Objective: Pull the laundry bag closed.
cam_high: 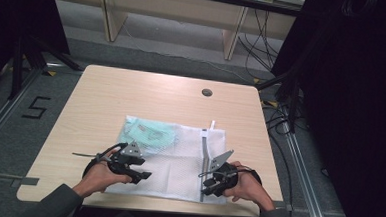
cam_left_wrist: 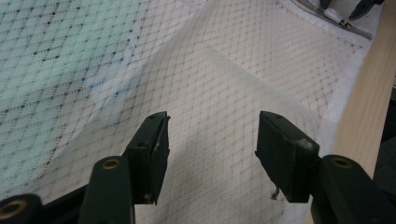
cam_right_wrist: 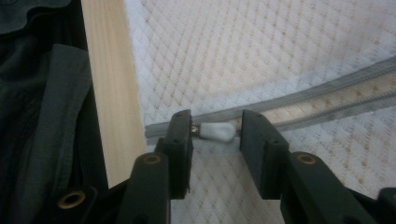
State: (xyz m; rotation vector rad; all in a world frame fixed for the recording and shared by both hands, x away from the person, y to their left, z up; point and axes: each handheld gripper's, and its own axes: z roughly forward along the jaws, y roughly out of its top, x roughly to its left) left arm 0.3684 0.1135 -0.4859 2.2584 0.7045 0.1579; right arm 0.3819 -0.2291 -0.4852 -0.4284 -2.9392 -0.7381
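A light wooden table (cam_high: 106, 99) is seen from above, and a white mesh laundry bag (cam_high: 177, 173) lies flat on its near half, reaching almost to the front edge. Pale green fabric (cam_high: 147, 133) can be made out through the mesh at the bag's far left corner. The bag is judged to be light, soft and limp, so it would sag and bunch if lifted by one point; the mesh is likely to slide under a loose grip and could snag. A grey zipper (cam_high: 206, 154) runs along the bag's right side, and its small white pull tab (cam_right_wrist: 217, 132) lies at the near end, close to the table edge. The left gripper (cam_left_wrist: 212, 140) is held spread wide above the bare mesh, grasping nothing. The right gripper (cam_right_wrist: 215, 135) stands with its jaws either side of the tab, not yet closed on it. The tab is judged the firmest place to take hold, with the mesh pinned by the other gripper.
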